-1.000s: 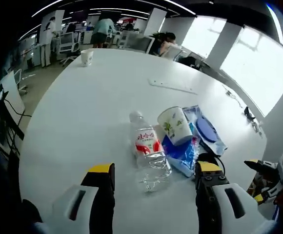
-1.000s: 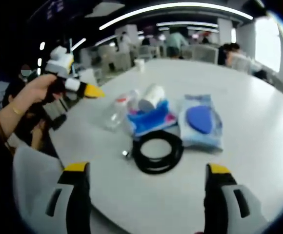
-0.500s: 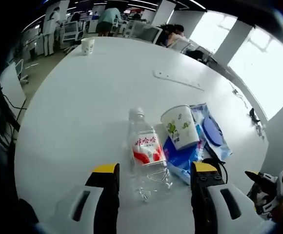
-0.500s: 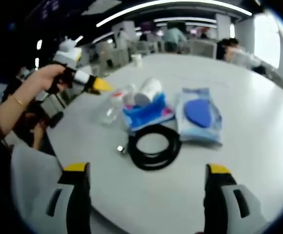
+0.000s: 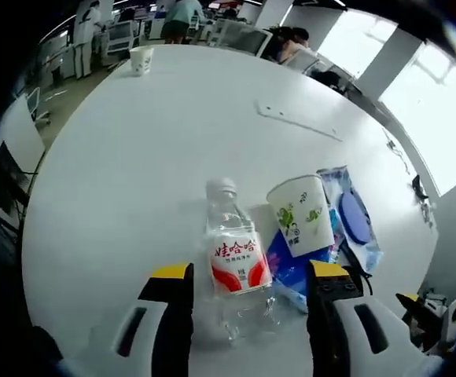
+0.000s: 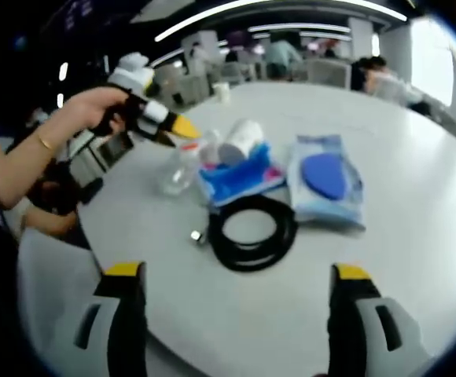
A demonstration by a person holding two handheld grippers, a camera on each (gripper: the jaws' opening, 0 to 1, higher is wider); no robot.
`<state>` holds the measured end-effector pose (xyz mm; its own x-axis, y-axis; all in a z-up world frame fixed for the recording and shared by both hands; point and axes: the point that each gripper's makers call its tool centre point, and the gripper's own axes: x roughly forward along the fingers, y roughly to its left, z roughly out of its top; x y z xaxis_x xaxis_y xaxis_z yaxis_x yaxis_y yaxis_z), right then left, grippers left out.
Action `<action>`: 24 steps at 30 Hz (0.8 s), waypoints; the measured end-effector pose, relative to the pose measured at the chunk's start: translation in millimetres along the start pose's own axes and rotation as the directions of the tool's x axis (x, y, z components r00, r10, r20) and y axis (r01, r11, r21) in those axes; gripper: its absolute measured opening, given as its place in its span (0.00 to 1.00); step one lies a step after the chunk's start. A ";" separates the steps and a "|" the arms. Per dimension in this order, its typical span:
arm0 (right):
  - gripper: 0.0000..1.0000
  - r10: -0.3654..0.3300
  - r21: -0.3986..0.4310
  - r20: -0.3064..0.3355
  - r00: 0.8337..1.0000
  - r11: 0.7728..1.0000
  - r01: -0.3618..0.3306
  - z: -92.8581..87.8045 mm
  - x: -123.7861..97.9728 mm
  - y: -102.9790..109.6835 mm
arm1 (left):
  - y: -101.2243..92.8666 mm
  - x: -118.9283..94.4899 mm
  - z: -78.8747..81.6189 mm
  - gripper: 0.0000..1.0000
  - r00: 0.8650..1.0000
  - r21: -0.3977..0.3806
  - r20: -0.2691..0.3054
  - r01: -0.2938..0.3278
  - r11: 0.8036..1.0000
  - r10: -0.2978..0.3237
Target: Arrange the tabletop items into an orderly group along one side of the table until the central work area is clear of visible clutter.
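You're working in an open-plan office: beyond the far edge of the big white round table (image 5: 134,157) you can see rows of desks with office chairs (image 5: 240,35), people (image 5: 182,11) at workstations, long ceiling light strips (image 6: 275,9) and tall bright windows (image 5: 428,118).

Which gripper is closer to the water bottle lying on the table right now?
Left. The left gripper is open with its jaws on either side of the water bottle. The right gripper hangs open near the table edge, with the black cable coil between it and the bottle.
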<state>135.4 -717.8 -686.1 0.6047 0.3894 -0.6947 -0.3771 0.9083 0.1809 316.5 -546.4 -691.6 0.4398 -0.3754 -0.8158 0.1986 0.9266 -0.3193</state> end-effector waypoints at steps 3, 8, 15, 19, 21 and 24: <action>0.94 0.000 0.002 -0.002 1.000 1.000 0.000 -1.0 0.5 0.1 | 1.1 5.2 3.0 0.57 1.000 -0.008 -0.010 -0.013 1.000 0.013; 0.94 0.004 0.005 0.000 1.000 1.000 -0.004 -0.7 1.2 1.8 | 3.5 13.4 5.5 0.55 0.999 -0.009 -0.028 -0.037 0.999 0.036; 0.94 0.008 0.008 -0.001 1.000 1.000 -0.008 -1.3 2.8 3.5 | 8.4 20.9 10.5 0.54 0.996 0.017 -0.039 -0.082 0.997 0.082; 0.94 0.009 0.009 0.000 1.000 1.000 -0.009 -1.0 3.1 4.0 | 8.0 24.6 12.1 0.52 0.995 0.023 -0.047 -0.091 0.996 0.092; 0.94 0.007 0.009 0.002 1.000 1.000 -0.007 -0.6 3.0 3.4 | 8.2 26.1 10.0 0.51 0.993 0.032 -0.058 -0.098 0.995 0.099; 0.93 0.005 0.012 0.004 1.000 1.000 -0.005 -0.2 2.7 2.4 | 10.4 29.8 6.6 0.50 0.991 0.039 -0.076 -0.108 0.993 0.111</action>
<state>136.0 -714.6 -687.7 0.6060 0.3943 -0.6909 -0.3715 0.9083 0.1925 337.4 -548.1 -716.0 0.3914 -0.2679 -0.8804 0.1841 0.9601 -0.2103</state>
